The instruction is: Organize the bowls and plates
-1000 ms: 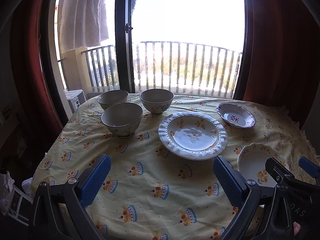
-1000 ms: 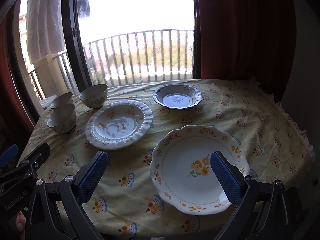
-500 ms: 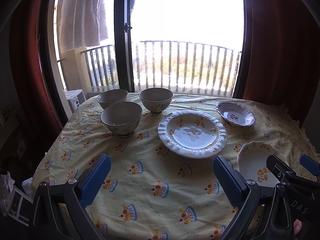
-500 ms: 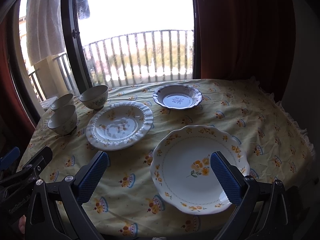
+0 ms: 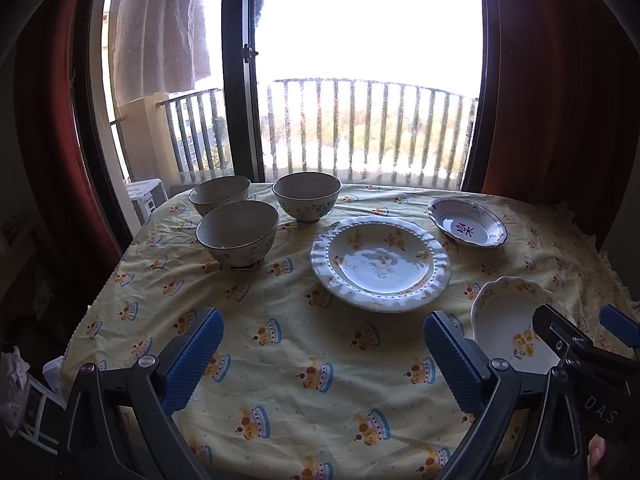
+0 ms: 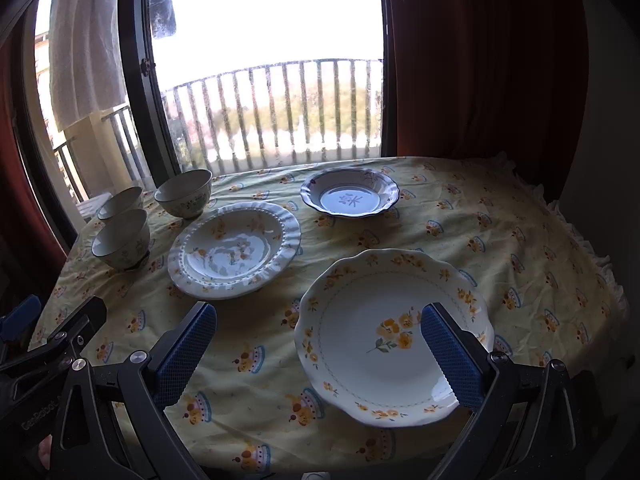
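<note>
Near edge of worktop [image 6: 520,240]: white scalloped ceramic plate with yellow flowers [image 6: 394,336], just ahead of right tongs [image 6: 320,354], rim-on.
Right tongs: spread apart, empty, nearer.
Left tongs [image 5: 324,360]: spread apart, empty, farther.

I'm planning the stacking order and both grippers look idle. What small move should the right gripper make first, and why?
Probably ease the right gripper, open and empty, forward and down toward the near rim of the scalloped yellow-flower plate. That plate lies closest, partly between its fingers, and nothing is stacked yet. The left gripper is also open, over bare tablecloth.
</note>
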`<state>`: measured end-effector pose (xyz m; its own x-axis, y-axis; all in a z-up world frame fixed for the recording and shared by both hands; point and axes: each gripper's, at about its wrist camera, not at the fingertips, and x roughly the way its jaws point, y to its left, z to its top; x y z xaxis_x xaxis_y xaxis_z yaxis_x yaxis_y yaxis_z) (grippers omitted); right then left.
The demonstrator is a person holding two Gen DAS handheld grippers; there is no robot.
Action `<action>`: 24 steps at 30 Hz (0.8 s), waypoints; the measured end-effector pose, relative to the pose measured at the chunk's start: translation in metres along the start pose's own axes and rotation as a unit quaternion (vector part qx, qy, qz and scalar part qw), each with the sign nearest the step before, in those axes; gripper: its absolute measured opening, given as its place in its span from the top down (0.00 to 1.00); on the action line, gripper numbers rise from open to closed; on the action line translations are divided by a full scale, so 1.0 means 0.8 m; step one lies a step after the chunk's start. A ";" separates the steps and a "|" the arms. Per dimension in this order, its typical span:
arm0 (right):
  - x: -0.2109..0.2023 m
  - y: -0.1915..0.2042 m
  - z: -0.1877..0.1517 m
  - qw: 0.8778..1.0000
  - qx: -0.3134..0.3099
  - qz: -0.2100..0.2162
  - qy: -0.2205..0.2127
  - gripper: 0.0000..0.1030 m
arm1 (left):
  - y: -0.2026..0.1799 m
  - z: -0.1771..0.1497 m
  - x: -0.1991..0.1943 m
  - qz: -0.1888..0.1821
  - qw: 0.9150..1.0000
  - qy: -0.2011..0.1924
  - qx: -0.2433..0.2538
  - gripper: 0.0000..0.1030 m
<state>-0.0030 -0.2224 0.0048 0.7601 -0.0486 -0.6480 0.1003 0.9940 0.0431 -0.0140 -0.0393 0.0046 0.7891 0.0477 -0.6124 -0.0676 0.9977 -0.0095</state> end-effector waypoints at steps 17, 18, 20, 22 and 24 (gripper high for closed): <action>0.000 -0.002 0.000 1.000 -0.001 0.001 0.002 0.00 | 0.001 0.001 0.000 0.000 1.000 0.002 0.000 0.02; 0.000 -0.002 0.000 1.000 -0.001 0.001 0.002 0.00 | 0.001 0.001 0.000 0.000 1.000 0.001 0.000 0.02; 0.000 -0.003 0.000 1.000 0.000 0.002 0.001 0.00 | 0.001 0.001 0.000 0.001 1.000 0.001 0.001 0.02; 0.000 -0.004 0.001 1.000 0.002 0.007 -0.001 0.00 | 0.001 0.001 0.001 0.000 1.000 0.002 0.001 0.02; 0.000 -0.003 0.002 1.000 0.002 0.007 0.000 0.00 | 0.004 0.002 0.003 -0.001 1.000 0.006 0.000 0.02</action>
<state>-0.0021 -0.2250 0.0058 0.7617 -0.0351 -0.6470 0.0930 0.9941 0.0555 -0.0113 -0.0363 0.0040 0.7815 0.0447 -0.6223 -0.0661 0.9977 -0.0114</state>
